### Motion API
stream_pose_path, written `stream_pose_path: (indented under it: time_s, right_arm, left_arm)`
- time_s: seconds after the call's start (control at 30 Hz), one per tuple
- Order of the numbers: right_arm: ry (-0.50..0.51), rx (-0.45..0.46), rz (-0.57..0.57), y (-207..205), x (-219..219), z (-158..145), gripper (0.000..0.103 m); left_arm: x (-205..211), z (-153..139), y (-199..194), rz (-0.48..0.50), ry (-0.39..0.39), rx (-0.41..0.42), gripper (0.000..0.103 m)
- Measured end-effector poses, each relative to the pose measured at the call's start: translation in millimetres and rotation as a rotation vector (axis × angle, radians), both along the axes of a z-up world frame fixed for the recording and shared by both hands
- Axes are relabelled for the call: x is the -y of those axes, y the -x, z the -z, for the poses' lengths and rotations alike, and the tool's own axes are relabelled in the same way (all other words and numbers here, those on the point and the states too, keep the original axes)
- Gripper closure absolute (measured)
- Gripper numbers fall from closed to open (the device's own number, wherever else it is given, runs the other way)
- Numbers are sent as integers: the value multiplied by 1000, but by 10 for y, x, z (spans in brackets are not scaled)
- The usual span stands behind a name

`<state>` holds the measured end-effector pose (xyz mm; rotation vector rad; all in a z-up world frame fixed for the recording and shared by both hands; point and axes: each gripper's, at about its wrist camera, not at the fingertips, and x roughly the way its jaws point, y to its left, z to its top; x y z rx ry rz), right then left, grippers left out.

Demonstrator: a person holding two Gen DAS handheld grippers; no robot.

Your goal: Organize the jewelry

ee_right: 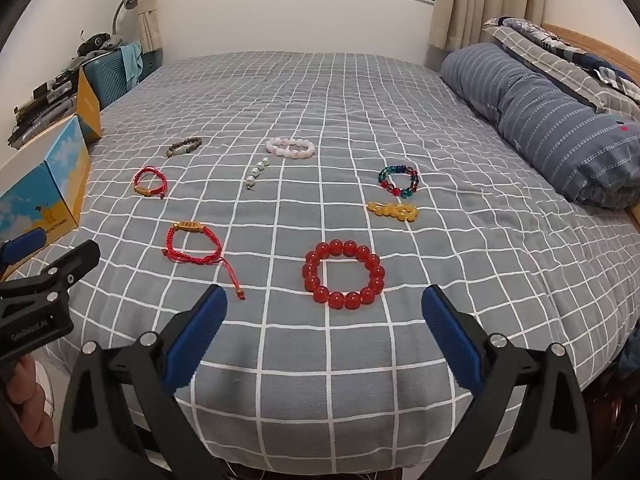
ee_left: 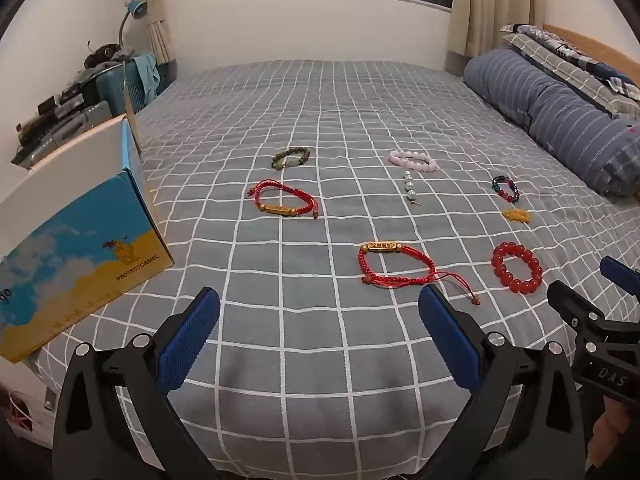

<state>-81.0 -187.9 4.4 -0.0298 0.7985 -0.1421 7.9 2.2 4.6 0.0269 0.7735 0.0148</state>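
Observation:
Several bracelets lie on the grey checked bedspread (ee_left: 304, 360) (ee_right: 460, 240). A red bead bracelet (ee_right: 345, 275) (ee_left: 517, 267) lies just ahead of my right gripper (ee_right: 324, 332), which is open and empty. A red cord bracelet with a gold bar (ee_left: 396, 266) (ee_right: 193, 245) lies ahead of my open, empty left gripper (ee_left: 320, 332). Farther off lie another red cord bracelet (ee_left: 285, 200) (ee_right: 150, 181), a dark bead bracelet (ee_left: 291, 157) (ee_right: 184, 147), a pink bead bracelet (ee_left: 413, 160) (ee_right: 291, 147), a pearl strand (ee_left: 411, 188) (ee_right: 256, 174), a multicolour bracelet (ee_right: 399, 180) (ee_left: 506, 189) and a yellow one (ee_right: 393, 211) (ee_left: 517, 215).
An open blue-and-yellow cardboard box (ee_left: 76, 248) (ee_right: 44, 192) stands at the bed's left edge. A rolled striped quilt (ee_left: 560, 120) (ee_right: 560, 128) and pillows lie along the right side. A cluttered shelf with a lamp (ee_left: 132, 12) stands at the far left by the wall.

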Motion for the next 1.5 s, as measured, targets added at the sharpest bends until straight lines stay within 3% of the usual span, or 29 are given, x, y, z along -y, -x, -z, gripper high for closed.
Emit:
stream_pose_path:
  time_s: [1.5]
  right_arm:
    - [-6, 19, -2, 12, -63, -78, 9]
  left_arm:
    - [-10, 31, 69, -4, 10, 6, 6]
